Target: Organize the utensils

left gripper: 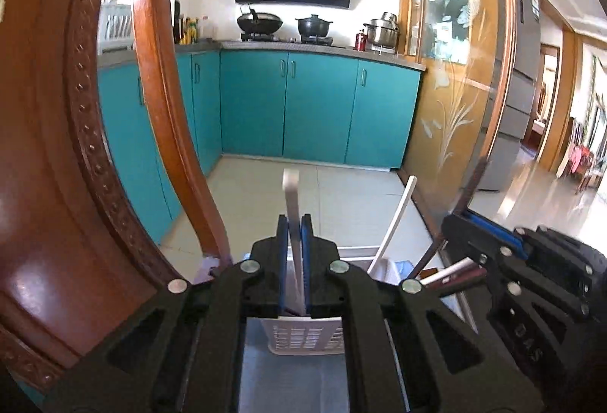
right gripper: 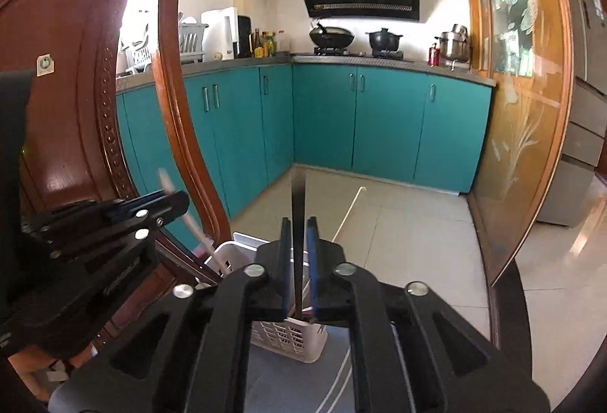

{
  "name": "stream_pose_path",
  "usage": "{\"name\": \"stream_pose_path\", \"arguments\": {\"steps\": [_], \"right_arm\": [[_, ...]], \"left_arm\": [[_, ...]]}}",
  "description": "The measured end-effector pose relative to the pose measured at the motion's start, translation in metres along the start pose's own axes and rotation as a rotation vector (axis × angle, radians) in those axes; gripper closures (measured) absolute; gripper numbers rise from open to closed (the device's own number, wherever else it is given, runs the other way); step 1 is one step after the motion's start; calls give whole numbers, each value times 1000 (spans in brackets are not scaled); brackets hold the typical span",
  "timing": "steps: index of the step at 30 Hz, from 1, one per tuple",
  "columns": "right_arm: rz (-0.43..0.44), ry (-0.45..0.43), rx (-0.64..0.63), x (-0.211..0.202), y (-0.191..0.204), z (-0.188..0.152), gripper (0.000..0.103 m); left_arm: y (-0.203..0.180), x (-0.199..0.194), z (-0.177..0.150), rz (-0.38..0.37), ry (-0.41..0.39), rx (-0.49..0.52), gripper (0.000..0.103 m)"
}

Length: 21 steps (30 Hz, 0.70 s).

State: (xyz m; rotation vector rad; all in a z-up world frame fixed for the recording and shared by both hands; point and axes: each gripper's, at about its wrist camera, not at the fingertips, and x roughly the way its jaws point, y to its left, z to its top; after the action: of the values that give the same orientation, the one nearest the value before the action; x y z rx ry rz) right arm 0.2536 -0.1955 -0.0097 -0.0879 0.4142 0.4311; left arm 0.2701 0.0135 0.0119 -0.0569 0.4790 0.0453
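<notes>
A white slotted basket [left gripper: 303,337] [right gripper: 288,337] stands on a grey surface just below both grippers. My left gripper [left gripper: 295,238] is shut on a flat pale utensil handle [left gripper: 291,193] that stands upright, its lower end down in the basket. In the right wrist view, my right gripper [right gripper: 299,242] has a thin dark utensil handle [right gripper: 298,200] upright between its pads. A slim gap shows on the right side, so the jaws stand open around it. A white stick-like utensil [left gripper: 398,219] [right gripper: 349,212] leans out of the basket. Dark handles [left gripper: 463,276] also lie there.
A carved wooden chair back [left gripper: 57,147] [right gripper: 76,90] rises close on the left. Teal cabinets [left gripper: 322,109] line the far wall, with pots on the stove above them. A glass sliding door [right gripper: 523,109] stands at the right. Tiled floor lies beyond the basket.
</notes>
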Motion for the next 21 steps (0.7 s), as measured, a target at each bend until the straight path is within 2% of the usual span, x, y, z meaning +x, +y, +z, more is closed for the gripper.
{"name": "stream_pose_path", "arguments": {"steps": [1,2,5,7,9,12,15,17,21], "right_arm": [[5,-13,4,-8,-1,0,74],[14,-33,12,-20,-1,-1,71],[36,-88,14,-63,-1,-4,68],[10,-140,13,-96,-3,-14,55],[-24,-175,11,-124,-5,-27,43],[-75,-179,10,-151,-9,-48,34],[-104,-159,11,-172,-9,-72,33],[-99,-143,11,-181,-6,-85,31],[-111,-128,0,-198,5,-103,18]], "left_arm": [[0,-8,-3,4,-9,17,83],[-2,-15,-5,7,-18,27,72],[-5,-44,-15,30,-62,67,66],[-5,-70,-25,44,-87,73,54],[-4,-92,-36,43,-111,49,32],[0,-128,-56,26,-138,7,24],[4,-159,-78,45,-137,-32,15],[4,-177,-92,84,-145,-29,11],[1,-206,-118,72,-130,-8,8]]}}
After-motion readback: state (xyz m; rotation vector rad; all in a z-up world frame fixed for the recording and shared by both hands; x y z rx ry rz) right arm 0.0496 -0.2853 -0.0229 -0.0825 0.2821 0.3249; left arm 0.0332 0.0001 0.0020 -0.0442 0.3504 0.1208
